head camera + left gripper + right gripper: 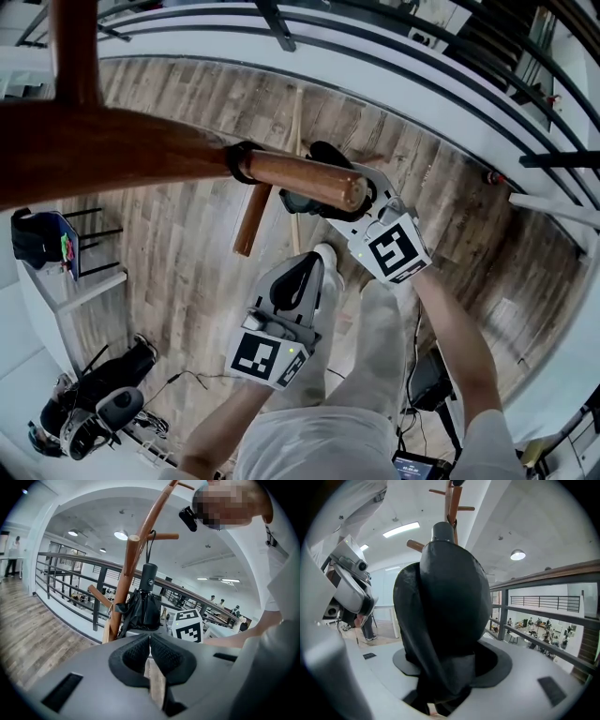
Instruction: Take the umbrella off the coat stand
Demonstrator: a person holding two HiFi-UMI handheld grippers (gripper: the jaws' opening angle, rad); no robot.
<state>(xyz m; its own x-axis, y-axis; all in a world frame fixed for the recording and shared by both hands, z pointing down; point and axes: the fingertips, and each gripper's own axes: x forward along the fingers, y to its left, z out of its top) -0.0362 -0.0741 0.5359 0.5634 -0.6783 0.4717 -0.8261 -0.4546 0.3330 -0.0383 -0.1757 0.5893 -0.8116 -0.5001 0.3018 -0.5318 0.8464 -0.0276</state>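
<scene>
Holding the left gripper (150, 641) nearest your body, you are carrying it with its jaws pressed together and nothing between them. On top of it the marker cube (267, 359) is showing a black-and-white square pattern, which is a code, not lettering.

Just beyond it, you are reaching forward with the right gripper (450, 667), and its jaws are clamping the folded black umbrella (450, 611). The bunched fabric is filling the whole gap between the pads. That gripper's own cube (396, 250) is showing the same kind of square marker, and it is also facing the left gripper view.

The umbrella is hanging upright against the wooden coat stand (124, 583). Its thin cord (151, 545) is running up from the black handle (149, 576) to a short horizontal peg (161, 536). In the head view a thick rounded arm (300, 178) of the stand is crossing in front of the right gripper's jaws and hiding part of the umbrella.

Farther out, a dark metal railing (70, 562) is curving round the stand. The head view is looking down past your legs onto a wood-plank floor (187, 234), with a chair (42, 239) and some dark gear (94, 408) standing off to the left. Past the railing, people are sitting at tables on a lower level — too small to make out further.
</scene>
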